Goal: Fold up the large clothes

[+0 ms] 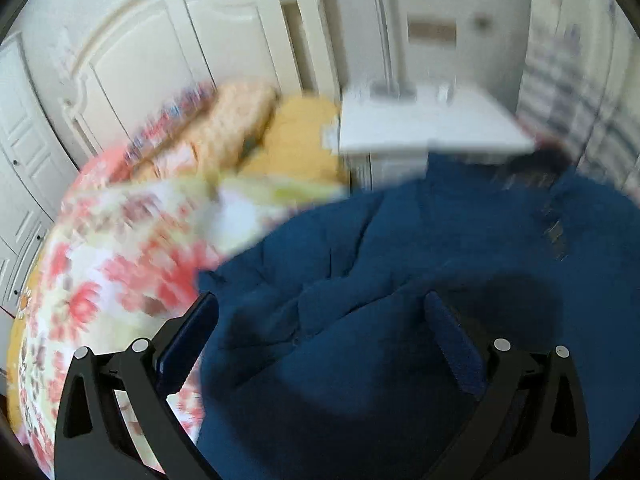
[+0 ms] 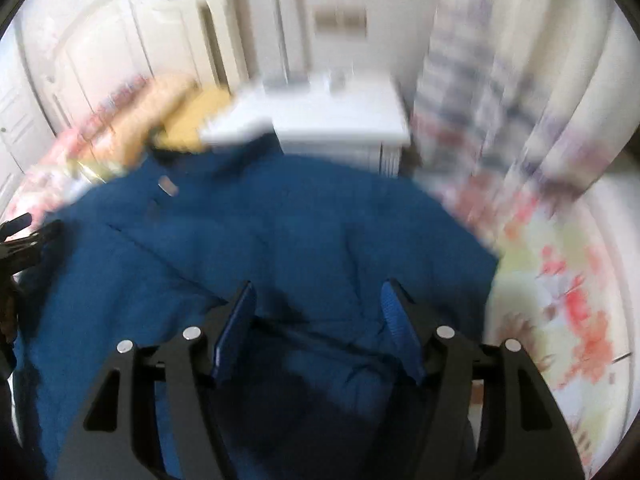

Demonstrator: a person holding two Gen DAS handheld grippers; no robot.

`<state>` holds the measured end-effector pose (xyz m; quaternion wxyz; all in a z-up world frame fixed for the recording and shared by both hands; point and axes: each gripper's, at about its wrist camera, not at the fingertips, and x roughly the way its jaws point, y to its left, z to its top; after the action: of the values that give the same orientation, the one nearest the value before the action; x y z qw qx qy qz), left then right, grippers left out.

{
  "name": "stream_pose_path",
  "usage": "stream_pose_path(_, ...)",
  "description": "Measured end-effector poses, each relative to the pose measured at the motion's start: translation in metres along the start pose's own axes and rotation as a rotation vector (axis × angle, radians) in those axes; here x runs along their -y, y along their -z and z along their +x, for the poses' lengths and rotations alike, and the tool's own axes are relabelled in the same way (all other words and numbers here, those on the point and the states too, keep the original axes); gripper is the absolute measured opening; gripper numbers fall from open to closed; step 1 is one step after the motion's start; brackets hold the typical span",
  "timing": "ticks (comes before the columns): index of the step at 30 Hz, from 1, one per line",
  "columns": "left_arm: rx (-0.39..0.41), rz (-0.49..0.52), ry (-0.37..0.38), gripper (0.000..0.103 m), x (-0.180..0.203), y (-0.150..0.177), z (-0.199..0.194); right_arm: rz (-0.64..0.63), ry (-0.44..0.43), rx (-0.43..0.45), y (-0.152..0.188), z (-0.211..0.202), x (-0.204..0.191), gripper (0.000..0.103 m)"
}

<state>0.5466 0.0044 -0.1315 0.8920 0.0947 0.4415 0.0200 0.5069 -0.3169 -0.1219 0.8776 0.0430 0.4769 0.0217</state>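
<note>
In the left wrist view, a large blue jacket (image 1: 400, 280) lies rumpled on a bed with a flowered sheet (image 1: 100, 260). The left gripper (image 1: 320, 308) hangs over it with its jaws spread wide, nothing pinched between the blue pads. Yellow pillows (image 1: 296, 140) and a white nightstand (image 1: 420, 128) sit beyond, in front of a white headboard (image 1: 160, 60).

In the right wrist view, the same jacket (image 2: 280, 232) spreads across the bed, the flowered sheet (image 2: 560, 280) bare to the right. The right gripper (image 2: 318, 300) stands partly open above the cloth, gripping nothing. The nightstand (image 2: 332, 116) and a patterned curtain (image 2: 500, 80) stand behind. The picture is blurred.
</note>
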Motion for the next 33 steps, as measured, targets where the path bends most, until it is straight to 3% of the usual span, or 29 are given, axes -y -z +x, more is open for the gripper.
stream_pose_path(1, -0.014, 0.000, 0.010, 0.099, 0.000, 0.002, 0.008, 0.004, -0.035, -0.016, 0.000, 0.008, 0.003, 0.069)
stream_pose_path(6, -0.058, -0.010, 0.052, 0.099, -0.008, -0.010, 0.001, -0.083, -0.027, -0.021, -0.014, -0.003, 0.000, 0.069)
stream_pose_path(9, -0.022, -0.063, 0.066, 0.098, -0.020, -0.027, -0.004, -0.049, -0.002, 0.002, -0.033, 0.000, 0.013, 0.071)
stream_pose_path(12, -0.077, -0.067, 0.034, 0.099, -0.023, -0.029, 0.024, -0.033, 0.011, -0.055, -0.039, 0.029, 0.024, 0.084)
stream_pose_path(14, -0.131, -0.074, 0.070, 0.099, -0.023, -0.022, 0.051, -0.049, 0.002, -0.045, -0.033, 0.038, 0.026, 0.089)
stream_pose_path(17, -0.091, -0.114, 0.103, 0.099, -0.029, -0.017, 0.053, -0.055, 0.012, -0.003, -0.025, 0.039, 0.026, 0.090)
stream_pose_path(21, -0.075, -0.097, 0.069, 0.099, -0.023, -0.015, 0.052, -0.038, -0.002, 0.027, -0.023, 0.041, 0.031, 0.095)
stream_pose_path(24, -0.068, -0.105, 0.070, 0.099, -0.022, -0.015, 0.049, -0.020, 0.034, 0.025, -0.022, 0.037, 0.030, 0.096)
stream_pose_path(26, -0.042, -0.109, 0.023, 0.098, -0.022, -0.011, 0.029, 0.015, 0.068, 0.031, -0.017, 0.020, 0.028, 0.095)
stream_pose_path(28, 0.076, -0.105, 0.014, 0.098, -0.018, -0.002, -0.015, 0.032, 0.038, 0.127, -0.004, -0.017, 0.023, 0.092)
stream_pose_path(31, 0.177, -0.062, 0.077, 0.098, -0.003, 0.020, -0.066, 0.000, -0.023, 0.236, 0.028, -0.070, 0.001, 0.092)
stream_pose_path(33, 0.192, 0.000, 0.119, 0.098, 0.018, 0.043, -0.086, -0.060, -0.058, 0.227, 0.051, -0.081, -0.018, 0.092)
